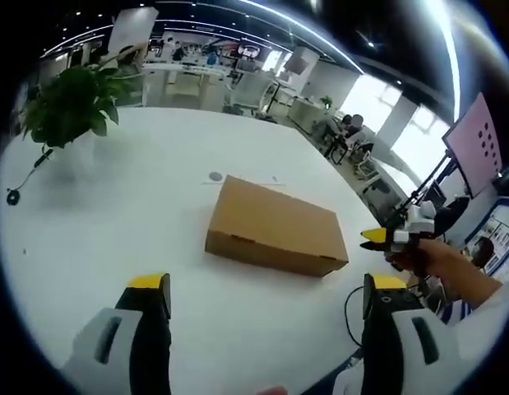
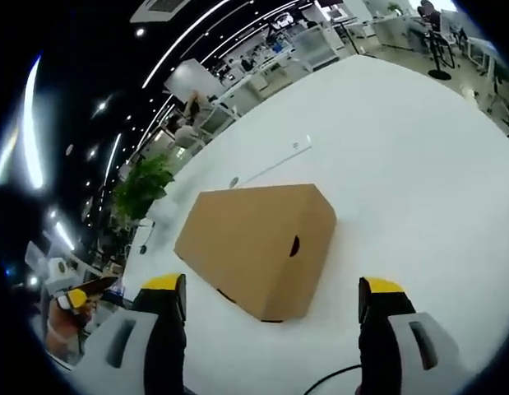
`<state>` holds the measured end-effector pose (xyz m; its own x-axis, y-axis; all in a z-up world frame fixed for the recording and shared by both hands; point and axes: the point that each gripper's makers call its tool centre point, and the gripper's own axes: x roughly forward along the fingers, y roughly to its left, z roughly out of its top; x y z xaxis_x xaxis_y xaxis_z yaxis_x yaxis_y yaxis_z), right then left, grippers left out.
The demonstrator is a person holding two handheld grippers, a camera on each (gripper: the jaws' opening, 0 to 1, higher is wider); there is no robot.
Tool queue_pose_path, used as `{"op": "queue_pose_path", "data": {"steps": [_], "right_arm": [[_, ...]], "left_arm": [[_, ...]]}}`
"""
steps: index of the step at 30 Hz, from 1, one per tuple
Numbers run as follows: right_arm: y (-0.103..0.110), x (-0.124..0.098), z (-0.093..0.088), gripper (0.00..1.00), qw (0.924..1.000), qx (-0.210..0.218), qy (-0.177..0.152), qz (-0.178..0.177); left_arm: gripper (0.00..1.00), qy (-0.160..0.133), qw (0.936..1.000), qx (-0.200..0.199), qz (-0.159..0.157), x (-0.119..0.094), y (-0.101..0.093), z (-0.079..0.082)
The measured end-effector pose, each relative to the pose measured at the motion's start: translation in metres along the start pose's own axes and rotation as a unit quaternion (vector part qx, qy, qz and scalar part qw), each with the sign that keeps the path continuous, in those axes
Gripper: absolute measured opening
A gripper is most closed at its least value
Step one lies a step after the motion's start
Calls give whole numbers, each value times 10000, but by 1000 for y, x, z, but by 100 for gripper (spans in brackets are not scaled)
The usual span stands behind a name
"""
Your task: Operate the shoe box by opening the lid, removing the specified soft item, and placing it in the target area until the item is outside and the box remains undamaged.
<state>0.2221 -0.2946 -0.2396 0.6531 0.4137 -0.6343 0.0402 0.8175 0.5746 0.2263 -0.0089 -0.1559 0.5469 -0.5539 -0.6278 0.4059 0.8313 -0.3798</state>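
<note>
Cardboard shoe box [image 2: 256, 244] ahead of right claw [image 2: 272, 303]

white table [image 1: 155, 214] spans frame. closed cardboard shoe box [image 1: 275, 228] lies at centre. potted plant [image 1: 69, 103] stands upper left, black cable [image 1: 24, 177] beside it. small grey disc [image 1: 215, 176] above box.

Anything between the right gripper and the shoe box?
Nothing. In the right gripper view, bare white table separates the open right gripper from the closed cardboard shoe box.

Plain brown shoe box [image 1: 275, 228] on white table [image 1: 139, 222].
</note>
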Motion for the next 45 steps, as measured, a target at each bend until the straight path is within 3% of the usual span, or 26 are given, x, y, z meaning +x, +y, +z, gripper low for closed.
{"op": "queue_pose_path", "data": {"steps": [10,34,40,45], "right_arm": [[0,8,0,85,9999,43,114,26],[-12,27,1,80,9996,135,253,-2],[-15,33,-5,78,9983,-238,524,8],[-22,37,-5,77,9983,-213,540,-58]], "left_arm": [[99,9,9998,209,-58,0,-10,3],[99,246,9990,359,45,1,-4,-6],[99,318,9990,309,30,3,-8,-8],[98,374,9989,272,32,2,-9,-11]]}}
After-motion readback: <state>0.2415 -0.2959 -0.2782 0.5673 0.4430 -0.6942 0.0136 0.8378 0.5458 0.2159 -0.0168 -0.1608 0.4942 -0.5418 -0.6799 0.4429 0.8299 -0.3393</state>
